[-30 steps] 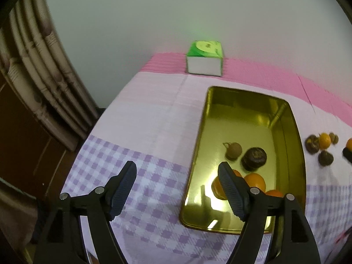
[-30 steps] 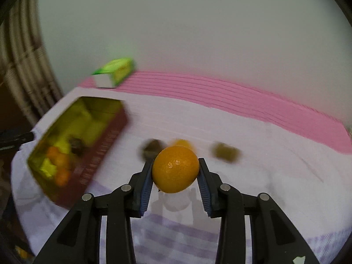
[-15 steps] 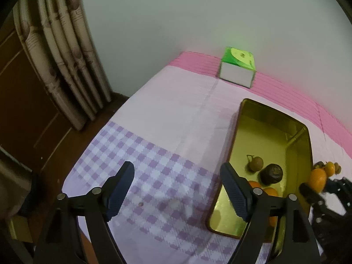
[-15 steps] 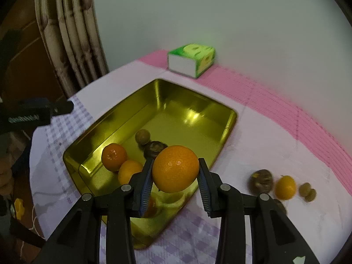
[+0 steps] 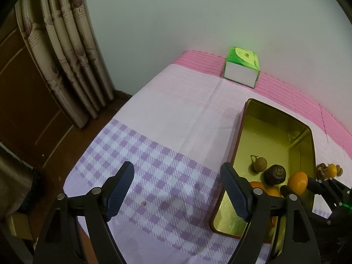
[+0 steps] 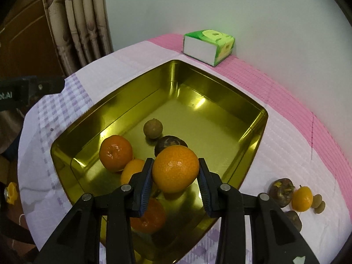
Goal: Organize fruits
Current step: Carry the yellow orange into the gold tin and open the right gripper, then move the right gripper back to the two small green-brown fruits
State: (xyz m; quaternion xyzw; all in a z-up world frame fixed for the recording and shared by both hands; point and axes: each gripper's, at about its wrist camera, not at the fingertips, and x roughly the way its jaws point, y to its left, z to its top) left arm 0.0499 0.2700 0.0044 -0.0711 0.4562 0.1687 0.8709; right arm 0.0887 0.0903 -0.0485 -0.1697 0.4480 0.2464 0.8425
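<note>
- Nearest the right wrist camera, we are clamping an orange (image 6: pixel 175 168) between the two pads of the right gripper (image 6: pixel 176 171); the fruit is hanging above the near end of the gold tin (image 6: pixel 253 129).
- We are holding the left gripper (image 5: pixel 177 192) wide apart with nothing between its fingers, above the purple-checked part of the tablecloth (image 5: pixel 154 154), just left of the tin.
- Inside the tin, we are seeing one orange (image 6: pixel 116 153) to the left, a second orange (image 6: pixel 132 172) touching it, and a third orange (image 6: pixel 149 216) partly hidden under the right gripper.
- Slightly farther in, a dark brown fruit (image 6: pixel 169 144) is lying behind the held orange, with a small tan fruit (image 6: pixel 153 128) just beside it.
- To the right of the tin, on the table, we are noting a cluster of loose fruit (image 6: pixel 292 195): dark brown pieces, a small orange one and two tiny tan ones.
- Farthest away, a green and white box (image 6: pixel 209 46) is sitting on the pink band of cloth near the wall (image 6: pixel 220 4).
</note>
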